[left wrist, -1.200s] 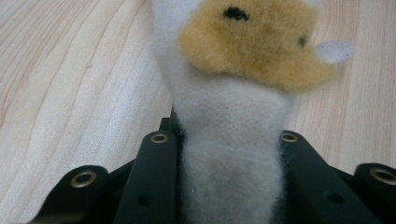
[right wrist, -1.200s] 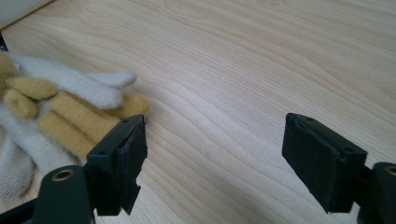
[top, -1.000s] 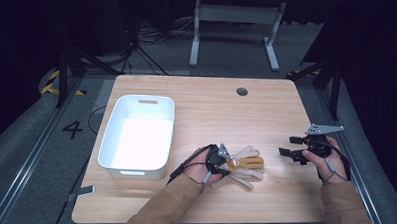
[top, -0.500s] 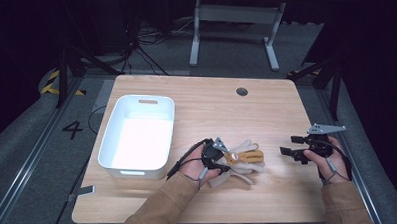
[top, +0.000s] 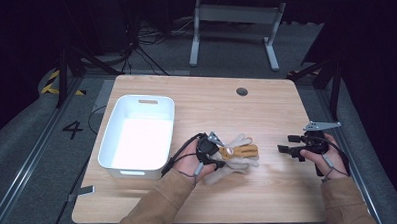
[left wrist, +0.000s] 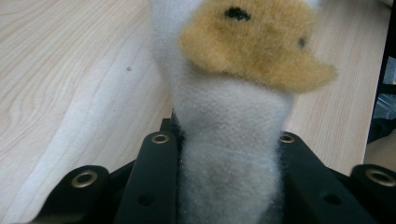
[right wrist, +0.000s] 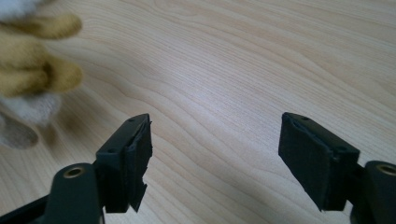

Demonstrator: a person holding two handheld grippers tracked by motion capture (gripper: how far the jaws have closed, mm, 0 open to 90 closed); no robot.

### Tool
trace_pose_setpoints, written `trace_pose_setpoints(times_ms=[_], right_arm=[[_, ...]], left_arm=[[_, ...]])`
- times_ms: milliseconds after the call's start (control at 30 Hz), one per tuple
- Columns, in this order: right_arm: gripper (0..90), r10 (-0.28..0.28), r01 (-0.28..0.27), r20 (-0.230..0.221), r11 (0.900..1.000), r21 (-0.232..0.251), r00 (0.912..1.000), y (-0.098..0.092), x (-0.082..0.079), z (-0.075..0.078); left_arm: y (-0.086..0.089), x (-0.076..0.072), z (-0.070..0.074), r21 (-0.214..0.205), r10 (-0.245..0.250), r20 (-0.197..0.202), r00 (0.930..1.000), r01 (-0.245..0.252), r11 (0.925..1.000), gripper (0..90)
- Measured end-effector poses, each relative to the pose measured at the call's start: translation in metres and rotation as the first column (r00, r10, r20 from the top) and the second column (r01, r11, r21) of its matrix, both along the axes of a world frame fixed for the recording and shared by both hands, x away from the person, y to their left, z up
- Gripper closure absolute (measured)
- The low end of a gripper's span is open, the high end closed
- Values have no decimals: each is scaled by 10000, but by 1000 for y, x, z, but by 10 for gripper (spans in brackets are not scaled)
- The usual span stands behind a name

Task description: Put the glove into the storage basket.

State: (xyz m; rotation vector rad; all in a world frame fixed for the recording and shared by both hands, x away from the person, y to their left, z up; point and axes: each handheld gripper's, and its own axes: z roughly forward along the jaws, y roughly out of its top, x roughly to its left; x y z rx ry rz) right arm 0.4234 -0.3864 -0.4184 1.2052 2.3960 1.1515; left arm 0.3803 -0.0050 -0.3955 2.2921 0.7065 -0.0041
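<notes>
A "4" [top: 72, 129] is marked on the floor [top: 30, 151].

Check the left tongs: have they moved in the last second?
Yes. The left tongs, shut on the plush toy, have edged right, away from the white bin.

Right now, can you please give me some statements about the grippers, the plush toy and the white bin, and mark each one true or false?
1. The left gripper is shut on the plush toy. True.
2. The right gripper holds the toy. False: its jaws stand open over bare table.
3. The toy lies inside the white bin. False: it is on the table beside the bin.
4. The bin stands at the person's left side. True.
</notes>
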Motion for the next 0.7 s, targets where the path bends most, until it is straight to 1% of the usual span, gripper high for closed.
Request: trace_pose_setpoints(times_ms=[100,167,200,267,333,367,433,500,567,633,700], right_arm=[[283,36,-37,-19,9999,-139,10000,3,4,0],[306,87,-87,-22,9998,-181,10000,6,7,1],[334,113,-115,-75,9996,-273,9999,7,8,1],[391,234,-252,-349,9983,-532,9991,9,10,2],[422,433,-466,-562,9972,-589,9975,12,13,1],[444,510,-544,-572,9968,-589,9971,13,15,0],[467,703,-758,-715,9941,-771,9950,16,18,-1],[474,723,-792,-796,9930,-872,9942,18,20,-3],[493,656,-730,-961,9944,-759,9932,20,23,-4],[491,705,-766,-1001,9954,-579,9925,22,24,-5],[485,658,-712,-862,9956,-604,9941,24,25,-5]], left_arm=[[5,1,7,-63,204,-16,9998,-204,9998,736],[9,0,12,-89,345,-77,9994,-346,9994,736],[11,0,15,-132,460,-80,9989,-461,9989,736],[15,0,19,-164,554,-115,9984,-556,9983,736],[19,0,24,-261,717,-126,9973,-720,9971,735],[21,0,27,-247,787,-107,9968,-789,9966,735],[25,-1,31,-238,877,-91,9961,-879,9958,736],[28,-1,37,-200,962,-97,9953,-964,9951,735],[32,-1,42,-175,1093,-57,9940,-1094,9938,735],[36,-1,48,-180,1255,-22,9921,-1255,9919,735],[40,-1,53,-227,1399,-83,9901,-1400,9899,735]])
